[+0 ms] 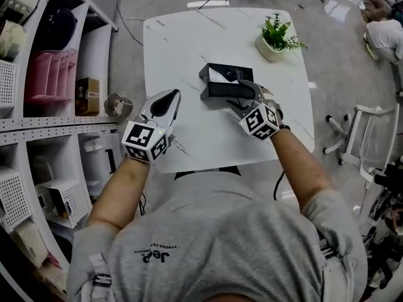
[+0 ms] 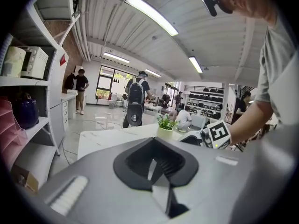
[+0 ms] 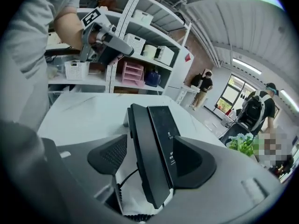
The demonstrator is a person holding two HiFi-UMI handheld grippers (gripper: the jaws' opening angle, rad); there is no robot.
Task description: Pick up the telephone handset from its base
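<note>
A black telephone base sits in the middle of the white table, and the handset lies along its near side. My right gripper is at the handset's right end. In the right gripper view the handset runs lengthwise between the jaws of the right gripper. The jaws are open; one pad is at the handset's face and a narrow gap shows by the other. The coiled cord hangs below. My left gripper hovers over the table left of the phone, shut and empty.
A potted plant stands at the table's far right corner. White shelves with bins and boxes line the left side, with a metal cup beside them. A white chair stands to the right. People stand in the background.
</note>
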